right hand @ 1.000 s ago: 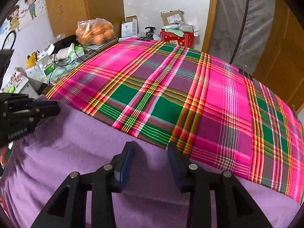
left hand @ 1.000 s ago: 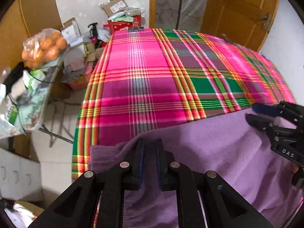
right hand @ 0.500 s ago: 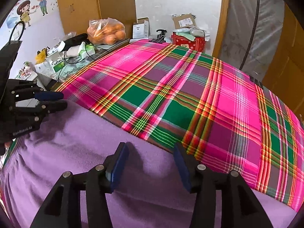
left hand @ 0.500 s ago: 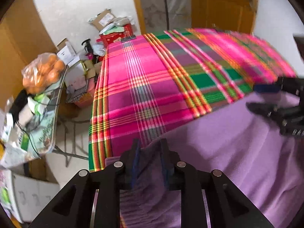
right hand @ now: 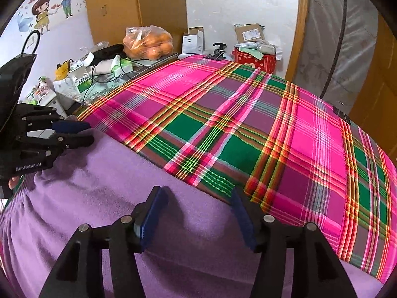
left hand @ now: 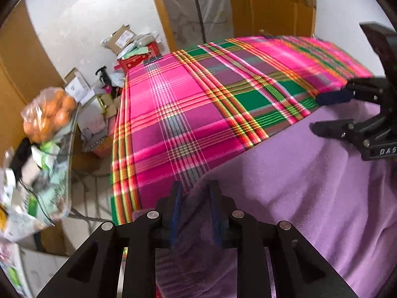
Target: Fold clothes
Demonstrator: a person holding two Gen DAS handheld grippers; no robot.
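The garment [left hand: 310, 186], a purple fleece-looking piece, lies spread over the near part of the plaid cloth [left hand: 198, 104] covering the table, and its far edge runs as a diagonal line across both views. Left gripper [left hand: 193, 193] is at the garment's left corner: its fingers stand a little apart with a raised fold of purple fabric between the blue pads. Whether the pads press on it or only bracket it, I cannot tell. In the right wrist view that same gripper [right hand: 84, 132] shows side-on at the left margin, its tips close together at the fabric's edge. Right gripper [right hand: 198, 198] is spread wide, fingers well apart, hovering over the garment near its far edge with nothing in it; the other camera catches it [left hand: 320, 113] at the right margin, equally agape.

Beyond the garment, the plaid runs bare to the far edge, plenty of room there. Left of the table stands a cluttered side table with a bag of oranges [right hand: 148, 42]. The garment's near side is cut off by both frames, and its shape stays unreadable. The left wrist view is motion-blurred at its edges.
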